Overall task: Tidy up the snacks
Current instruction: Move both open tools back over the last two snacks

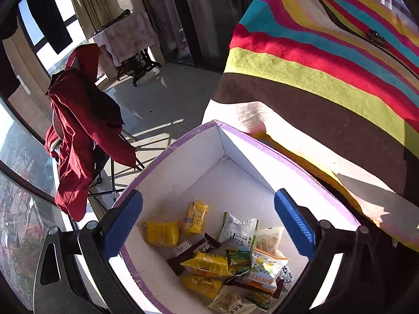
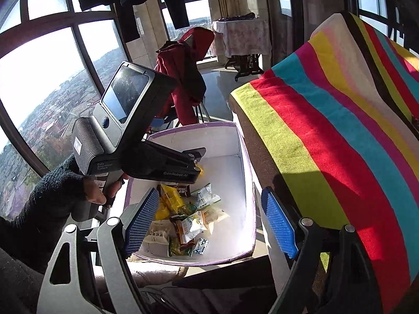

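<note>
Blue-padded jaws on both the left gripper (image 1: 208,225) and right gripper (image 2: 209,222) hang wide apart, empty, over the white box (image 1: 183,157). Snack packets (image 1: 209,264) piled inside look light, crinkly, slippery; I'd pinch one by its sealed edge.

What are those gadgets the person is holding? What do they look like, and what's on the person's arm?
Each is a dark grey handheld tool ending in two fingers with blue, bumpy-textured pads. The left gripper, seen from the right one, has a ribbed body, a small screen, a round blue button, and the printed words "Data Acquisition System" and "GenRobot.AI". The hand gripping its handle wears a fuzzy black sleeve.
</note>
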A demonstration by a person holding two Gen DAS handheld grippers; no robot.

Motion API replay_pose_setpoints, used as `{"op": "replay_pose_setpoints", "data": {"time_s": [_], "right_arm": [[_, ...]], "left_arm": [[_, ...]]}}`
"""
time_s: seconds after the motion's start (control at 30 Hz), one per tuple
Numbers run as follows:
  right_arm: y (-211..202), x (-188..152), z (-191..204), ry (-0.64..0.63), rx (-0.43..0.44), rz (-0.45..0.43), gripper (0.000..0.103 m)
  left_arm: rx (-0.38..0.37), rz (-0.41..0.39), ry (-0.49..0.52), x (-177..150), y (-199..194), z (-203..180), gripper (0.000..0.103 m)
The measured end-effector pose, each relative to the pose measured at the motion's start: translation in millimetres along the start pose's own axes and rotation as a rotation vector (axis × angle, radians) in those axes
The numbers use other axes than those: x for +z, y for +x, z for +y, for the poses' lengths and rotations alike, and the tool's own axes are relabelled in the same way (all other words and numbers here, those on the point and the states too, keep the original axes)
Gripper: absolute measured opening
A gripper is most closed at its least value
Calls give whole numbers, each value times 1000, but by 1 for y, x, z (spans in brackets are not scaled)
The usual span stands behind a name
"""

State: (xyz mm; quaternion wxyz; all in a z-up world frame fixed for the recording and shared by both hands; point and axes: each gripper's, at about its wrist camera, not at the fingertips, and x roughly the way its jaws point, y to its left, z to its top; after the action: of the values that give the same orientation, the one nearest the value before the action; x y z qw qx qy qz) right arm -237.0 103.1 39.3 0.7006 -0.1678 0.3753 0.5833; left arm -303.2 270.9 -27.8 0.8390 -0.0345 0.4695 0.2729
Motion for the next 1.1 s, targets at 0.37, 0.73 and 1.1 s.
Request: {"op": "replay_pose_setpoints", "data": {"time_s": [0.37,0.73,1.1], "right_arm": [[-56,-15,-76,49,-210,-78,87],[-99,-36,-250,402,-497,-64,87],[-102,-1,-374,546,-577,-57,87]], "left_arm": [[-112,-175,-31,76,-35,-42,101],[-483,-152,166,184,-11,-230,101],[-545,-71,138,201,17,-262,101]]}}
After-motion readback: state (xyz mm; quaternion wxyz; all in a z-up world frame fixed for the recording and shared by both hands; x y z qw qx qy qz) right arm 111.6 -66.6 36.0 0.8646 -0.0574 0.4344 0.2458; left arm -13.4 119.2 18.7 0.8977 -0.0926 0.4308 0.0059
